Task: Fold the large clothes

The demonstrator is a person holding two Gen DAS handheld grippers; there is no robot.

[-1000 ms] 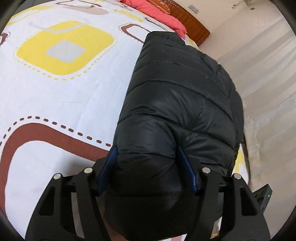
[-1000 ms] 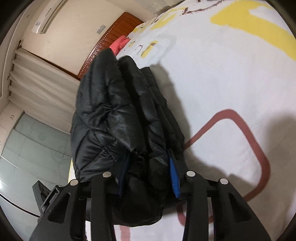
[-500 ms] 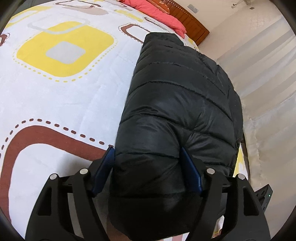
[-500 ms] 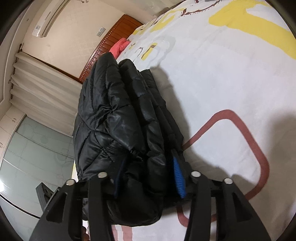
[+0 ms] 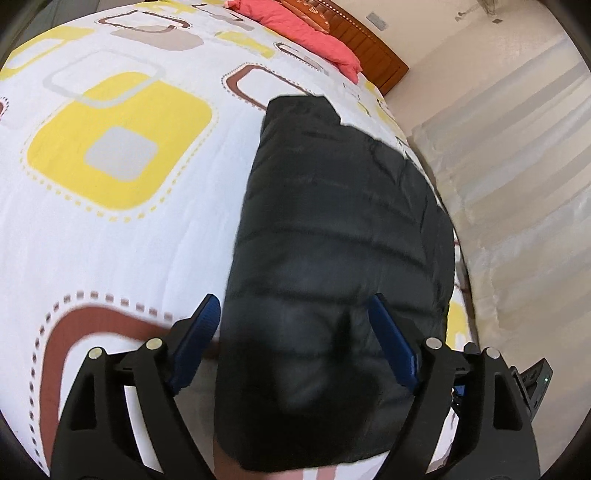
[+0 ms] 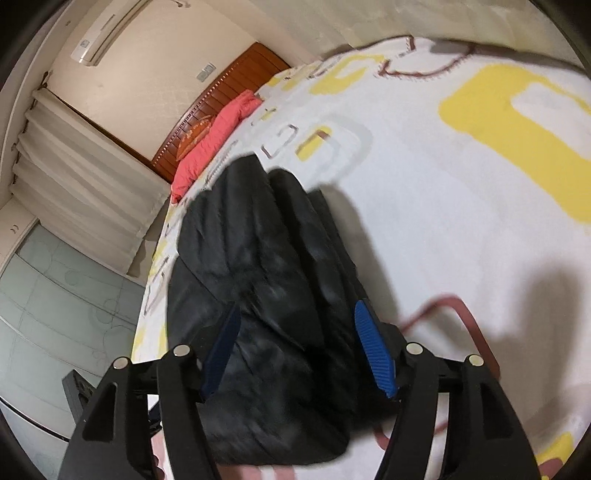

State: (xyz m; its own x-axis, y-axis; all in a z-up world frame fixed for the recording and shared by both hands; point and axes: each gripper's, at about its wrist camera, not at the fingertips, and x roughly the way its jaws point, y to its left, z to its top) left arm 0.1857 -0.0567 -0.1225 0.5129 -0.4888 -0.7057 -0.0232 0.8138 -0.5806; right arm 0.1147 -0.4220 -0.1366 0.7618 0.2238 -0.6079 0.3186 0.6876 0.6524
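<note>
- Two hand-held grippers hang over a black quilted puffer jacket (image 5: 332, 258), which lies folded into a long, thick bundle near the edge of a bed.
- The bed's white quilt (image 5: 122, 240) is printed with yellow, brown and grey rounded squares; a coral-red pillow (image 5: 306, 33) sits at the wooden headboard (image 5: 354, 40) beyond the jacket.
- The left gripper (image 5: 293, 332) has jaws that have just been opening and now stand wide, blue pads clear of the bundle's near end, which shows between them.
- The right gripper (image 6: 295, 339) has jaws that have also just been opening; the layered edge of the jacket sits between them, apparently released.
- Both grippers seem to be letting go because the fold looks finished and the padded bundle rests on its own.
- Pale curtains (image 6: 81, 184) hang beside the bed.
</note>
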